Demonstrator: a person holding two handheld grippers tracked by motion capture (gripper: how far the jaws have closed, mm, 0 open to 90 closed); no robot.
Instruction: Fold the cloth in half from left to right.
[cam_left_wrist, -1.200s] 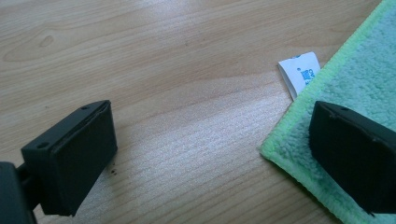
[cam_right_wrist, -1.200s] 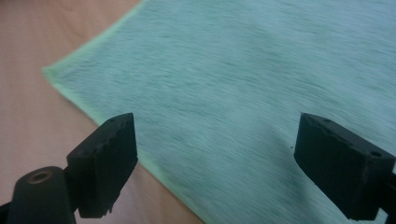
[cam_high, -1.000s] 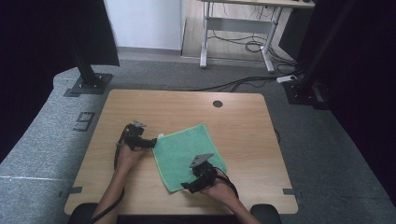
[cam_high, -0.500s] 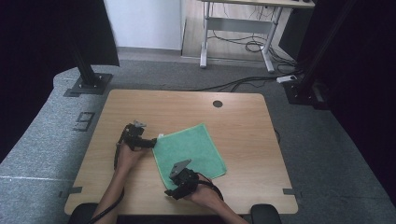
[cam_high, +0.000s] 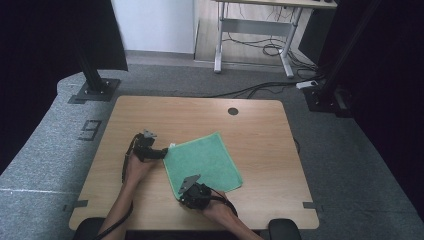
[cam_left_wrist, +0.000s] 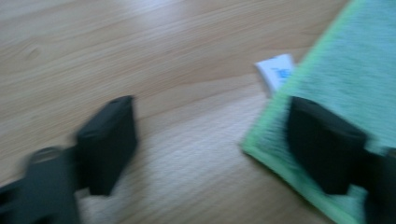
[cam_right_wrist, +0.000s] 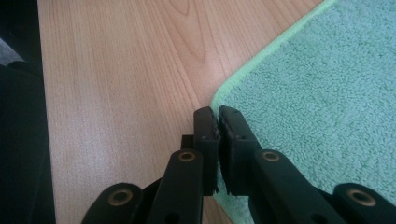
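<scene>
A green cloth (cam_high: 205, 160) lies flat on the wooden table (cam_high: 250, 120), turned at a slant. My left gripper (cam_high: 164, 152) sits at the cloth's left corner. In the left gripper view its jaws (cam_left_wrist: 210, 102) stand apart and have just been closing: one rests over the cloth (cam_left_wrist: 345, 70), the other over bare wood, with the cloth's corner between them. A white tag (cam_left_wrist: 276, 71) sticks out at that corner. My right gripper (cam_high: 182, 192) is at the cloth's near corner. Its jaws (cam_right_wrist: 217, 112) are shut together on the edge of the cloth (cam_right_wrist: 327, 93).
A round cable hole (cam_high: 233, 111) sits near the table's far edge. Bare wood extends to the right of the cloth and behind it. Grey carpet surrounds the table, with black stand feet (cam_high: 95, 90) and a desk frame (cam_high: 255, 45) beyond.
My right gripper has slid left along the cloth's near edge to its near corner, and its jaws have closed there. The left gripper has stayed at the left corner.
</scene>
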